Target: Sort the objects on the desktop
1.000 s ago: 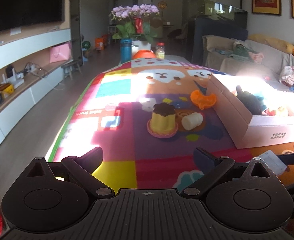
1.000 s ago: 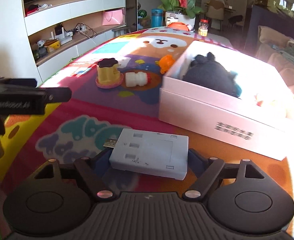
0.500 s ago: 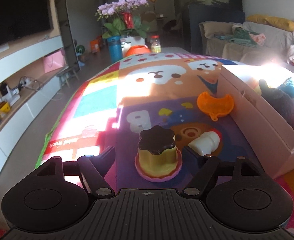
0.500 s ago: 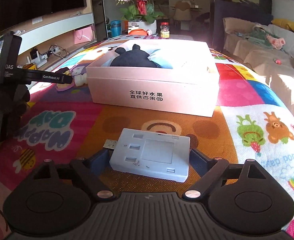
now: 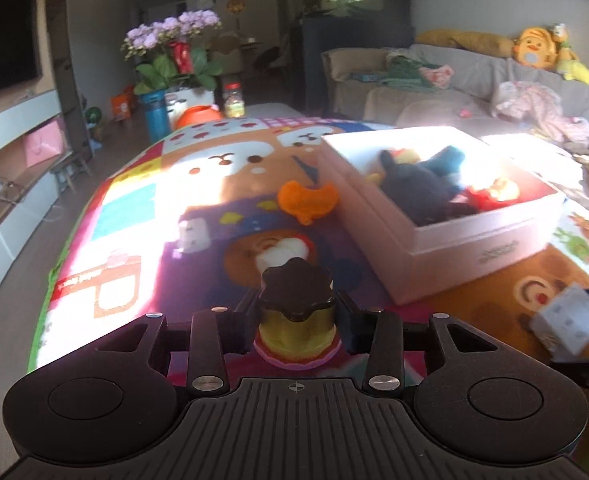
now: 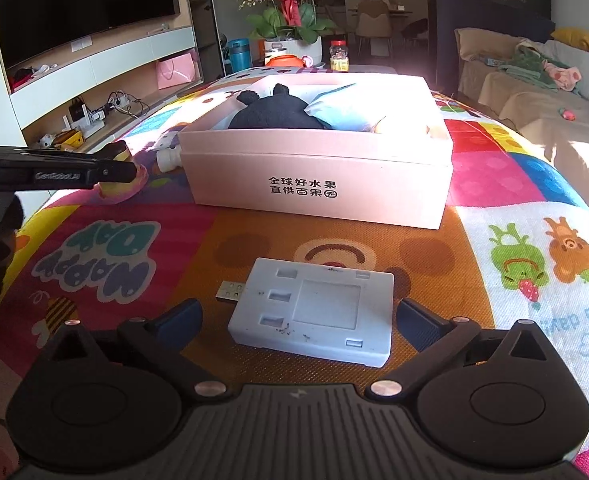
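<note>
**Left gripper clamped on the pudding toy, right one let go of the blue box**

Closest to the left wrist cam, the left gripper [image 5: 296, 312] has just finished closing and its jaws are pressed on both sides of the pudding toy [image 5: 296, 312], the yellow one with a dark brown scalloped top and a pink frilly base. So that's a proper grasp. From the right wrist view you can see the same toy [image 6: 120, 176] poking out past the left gripper's finger, off to the left of the box.

On the right side, the right gripper [image 6: 298, 316] has been opening and now stands wide. The pale blue device [image 6: 314, 312], flat with a USB plug sticking out its left end, lies on the play mat [image 6: 254, 232] between the blue pads, with a visible gap on each side, so it's released.

Just beyond the pudding toy there's a small white bottle [image 5: 280, 254] lying on the mat, and further on an orange toy [image 5: 306, 200] just beside the cardboard box [image 6: 318, 184]. The box sits open in the sun, with a dark plush [image 6: 278, 112] and some other soft toys inside.

Far end of the mat: potted orchids [image 6: 286, 4], a blue bottle [image 6: 239, 54] and a small jar [image 6: 339, 56]. Sofa [image 5: 474, 92] off to the right.
</note>
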Demonstrator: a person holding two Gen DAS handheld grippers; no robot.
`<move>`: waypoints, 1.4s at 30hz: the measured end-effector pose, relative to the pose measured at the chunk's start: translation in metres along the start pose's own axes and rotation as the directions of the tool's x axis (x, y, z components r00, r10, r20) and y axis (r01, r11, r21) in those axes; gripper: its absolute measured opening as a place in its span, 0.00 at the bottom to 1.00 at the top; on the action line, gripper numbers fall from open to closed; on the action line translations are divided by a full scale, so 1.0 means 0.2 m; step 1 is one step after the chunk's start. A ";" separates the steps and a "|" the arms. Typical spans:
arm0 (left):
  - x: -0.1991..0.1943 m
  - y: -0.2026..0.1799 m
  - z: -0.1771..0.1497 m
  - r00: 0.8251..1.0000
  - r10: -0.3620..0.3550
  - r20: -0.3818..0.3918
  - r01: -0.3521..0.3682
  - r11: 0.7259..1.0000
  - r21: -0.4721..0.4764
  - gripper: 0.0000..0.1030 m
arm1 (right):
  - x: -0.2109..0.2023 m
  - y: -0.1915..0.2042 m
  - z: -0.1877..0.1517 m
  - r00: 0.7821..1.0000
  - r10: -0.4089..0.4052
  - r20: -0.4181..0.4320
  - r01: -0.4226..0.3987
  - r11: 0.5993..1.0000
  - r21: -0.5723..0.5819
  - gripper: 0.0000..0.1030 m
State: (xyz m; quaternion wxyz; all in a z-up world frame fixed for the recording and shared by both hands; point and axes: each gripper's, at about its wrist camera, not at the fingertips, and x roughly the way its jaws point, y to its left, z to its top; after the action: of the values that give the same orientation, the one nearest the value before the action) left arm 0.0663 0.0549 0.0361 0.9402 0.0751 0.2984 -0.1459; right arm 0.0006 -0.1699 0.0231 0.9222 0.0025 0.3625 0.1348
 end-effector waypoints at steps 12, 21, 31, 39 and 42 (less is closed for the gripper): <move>-0.15 -0.24 -0.23 0.987 -0.149 -0.053 0.154 0.983 0.102 0.67 | 0.01 0.03 0.00 0.999 -0.030 -0.014 0.029 0.999 -0.036 1.00; -0.07 -0.24 -0.25 0.990 -0.106 -0.096 0.106 0.994 0.001 0.83 | 0.01 0.03 0.00 0.999 -0.026 -0.023 0.025 0.999 -0.045 1.00; -0.07 -0.24 -0.25 0.991 -0.093 -0.092 0.092 0.996 -0.009 0.92 | 0.03 0.05 0.02 0.998 -0.058 -0.033 0.056 0.997 -0.045 1.00; -0.07 -0.24 -0.26 0.992 -0.085 -0.089 0.084 0.996 -0.017 0.92 | -0.05 0.07 0.04 0.998 -0.066 -0.003 0.066 0.994 -0.082 0.90; -0.07 -0.25 -0.25 0.992 -0.079 -0.095 0.079 0.997 -0.001 0.92 | -0.11 0.09 0.02 0.997 -0.071 0.023 0.073 0.992 -0.105 0.90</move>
State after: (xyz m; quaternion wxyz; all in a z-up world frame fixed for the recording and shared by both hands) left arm 0.0131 0.0215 0.0012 0.9183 0.0712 0.3455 -0.1795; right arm -0.0156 -0.1576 0.0424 0.9287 -0.0581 0.3459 0.1205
